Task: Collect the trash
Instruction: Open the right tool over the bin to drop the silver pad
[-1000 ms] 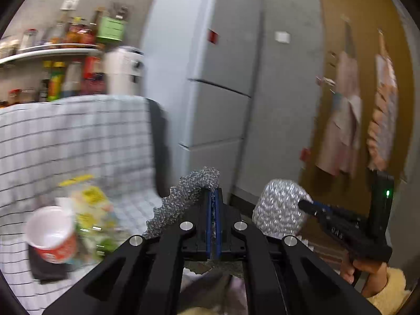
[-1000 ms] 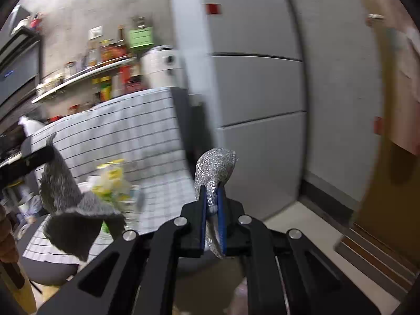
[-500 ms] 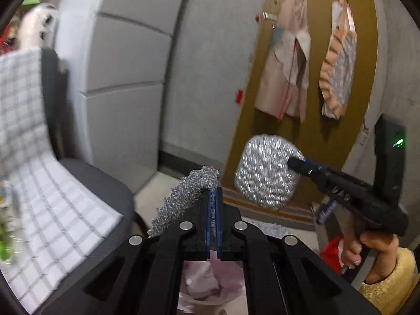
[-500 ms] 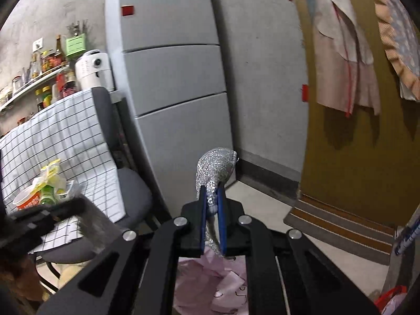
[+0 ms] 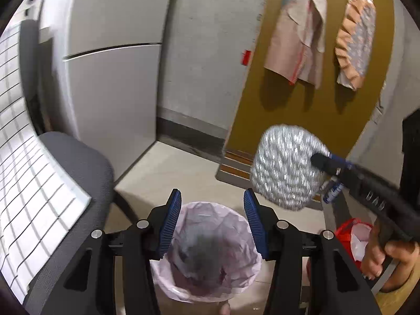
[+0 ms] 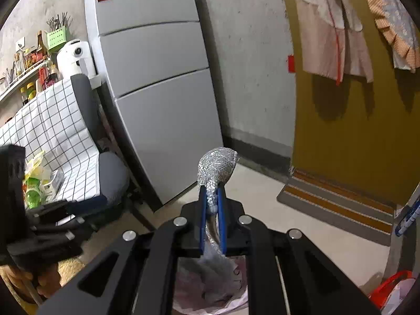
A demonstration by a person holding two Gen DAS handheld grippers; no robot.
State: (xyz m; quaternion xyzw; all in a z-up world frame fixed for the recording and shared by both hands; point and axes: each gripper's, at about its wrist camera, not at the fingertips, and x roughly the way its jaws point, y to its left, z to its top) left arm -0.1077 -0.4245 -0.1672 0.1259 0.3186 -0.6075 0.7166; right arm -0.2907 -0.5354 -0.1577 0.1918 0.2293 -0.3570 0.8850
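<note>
My left gripper (image 5: 212,197) hangs over a bin lined with a pink bag (image 5: 244,225); its jaws are opening and nothing is between the blue pads. A blurred grey, crinkled wrapper (image 5: 202,252) lies inside the bin below them. To its right, my right gripper (image 5: 319,160) is shut on a silver foil wrapper (image 5: 286,168). In the right wrist view that gripper (image 6: 212,197) pinches the silver wrapper (image 6: 216,165) upright above the same bin (image 6: 236,299). The left gripper (image 6: 86,204) shows there at the left edge.
An office chair draped in a checked cloth (image 5: 39,183) stands left of the bin, with snack packets (image 6: 36,181) on it. Behind are a grey fridge (image 5: 110,78) and a mustard door with hanging clothes (image 5: 299,34). A striped mat (image 6: 336,204) and red bag (image 5: 354,236) lie to the right.
Both grippers swung from the chair down to above the bin. The left gripper went from shut on a crinkled silver wrapper to open, and the wrapper dropped into the bin.
</note>
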